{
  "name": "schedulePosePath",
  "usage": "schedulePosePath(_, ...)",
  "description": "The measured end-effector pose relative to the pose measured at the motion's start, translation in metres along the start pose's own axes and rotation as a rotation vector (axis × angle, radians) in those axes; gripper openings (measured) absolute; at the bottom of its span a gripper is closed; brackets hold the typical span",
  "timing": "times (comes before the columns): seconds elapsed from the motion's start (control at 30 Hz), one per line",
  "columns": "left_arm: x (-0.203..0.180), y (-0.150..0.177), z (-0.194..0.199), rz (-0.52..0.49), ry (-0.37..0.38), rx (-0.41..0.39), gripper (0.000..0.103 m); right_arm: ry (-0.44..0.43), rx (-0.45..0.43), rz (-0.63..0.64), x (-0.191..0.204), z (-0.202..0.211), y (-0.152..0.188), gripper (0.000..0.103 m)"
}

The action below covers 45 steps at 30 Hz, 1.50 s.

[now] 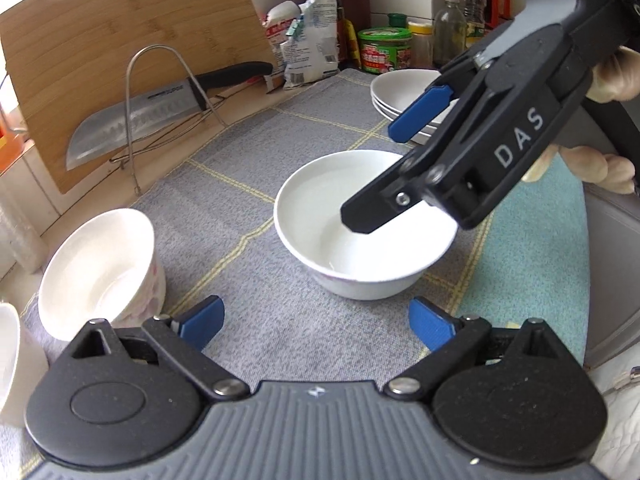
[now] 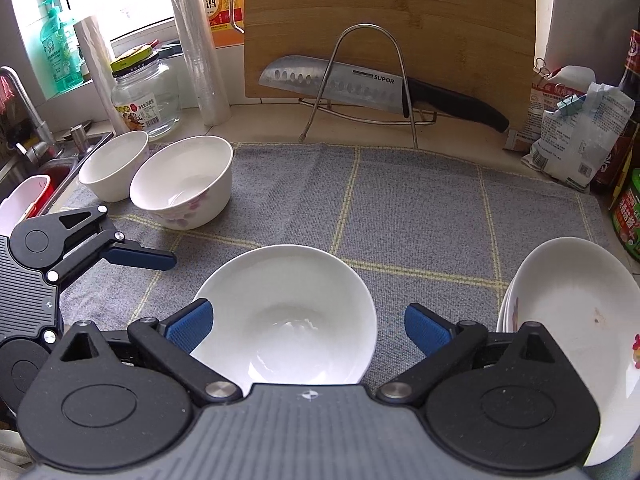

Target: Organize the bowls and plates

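- Both jaws spread, the right hand-held gripper (image 2: 306, 330) straddles a white bowl (image 2: 286, 312) on the counter's grey cloth (image 2: 420, 216).
- The left hand-held gripper (image 1: 316, 322) gapes empty nearby.
- Stacked plates (image 2: 576, 320) sit right; two bowls (image 2: 184, 180) left; a knife (image 2: 360, 84) behind.

Left gripper (image 1: 316, 326) jaws wide apart, right gripper (image 2: 308, 328) jaws wide apart

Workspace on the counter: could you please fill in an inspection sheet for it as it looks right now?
Surface: grey checked mat on a counter.
Job's things: white bowl mid-mat; two bowls at the left edge; stacked plates on the right.
Clutter: knife on a wire rack, cutting board, glass jar, bags and bottles.
Grippers: left gripper open, empty; right gripper open astride the white bowl's near rim.
Cables: nothing seen.
Surroundings: sink, window.
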<state>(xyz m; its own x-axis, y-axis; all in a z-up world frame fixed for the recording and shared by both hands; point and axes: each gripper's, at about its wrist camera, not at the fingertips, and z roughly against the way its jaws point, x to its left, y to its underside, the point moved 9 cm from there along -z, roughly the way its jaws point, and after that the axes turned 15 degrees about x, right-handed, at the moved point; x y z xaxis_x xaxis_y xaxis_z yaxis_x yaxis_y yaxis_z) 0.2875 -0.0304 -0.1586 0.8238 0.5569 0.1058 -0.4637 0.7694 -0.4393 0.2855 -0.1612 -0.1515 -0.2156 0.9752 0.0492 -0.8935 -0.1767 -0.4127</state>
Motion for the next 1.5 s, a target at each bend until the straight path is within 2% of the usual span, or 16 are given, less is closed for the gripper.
schedulePosePath(0.23,0.026,0.021,0.022,0.201,-0.066,-0.022,0.099,0.066,-0.059,0.048,0.021,0.013,-0.005,0.103)
schedulePosePath(0.5,0.053,0.040,0.041,0.314,-0.146,-0.055,0.099,0.058,-0.085,0.092,0.052,0.014,-0.014,0.103)
schedulePosePath(0.67,0.067,0.050,0.042,0.338,-0.171,-0.043,0.099,0.060,-0.076,0.129,0.068,0.010,-0.022,0.103)
schedulePosePath(0.8,0.075,0.052,0.043,0.325,-0.193,-0.045,0.099,0.011,-0.047,0.135,0.076,0.003,-0.030,0.103)
schedulePosePath(0.93,0.084,0.052,0.043,0.321,-0.212,-0.054,0.099,0.008,-0.035,0.145,0.081,-0.003,-0.044,0.103)
schedulePosePath(1.17,0.099,0.047,0.033,0.341,-0.204,-0.060,0.099,0.029,-0.037,0.187,0.081,-0.009,-0.071,0.103)
schedulePosePath(1.5,0.112,0.033,0.012,0.340,-0.191,-0.066,0.098,-0.010,0.022,0.236,0.084,-0.035,-0.097,0.103)
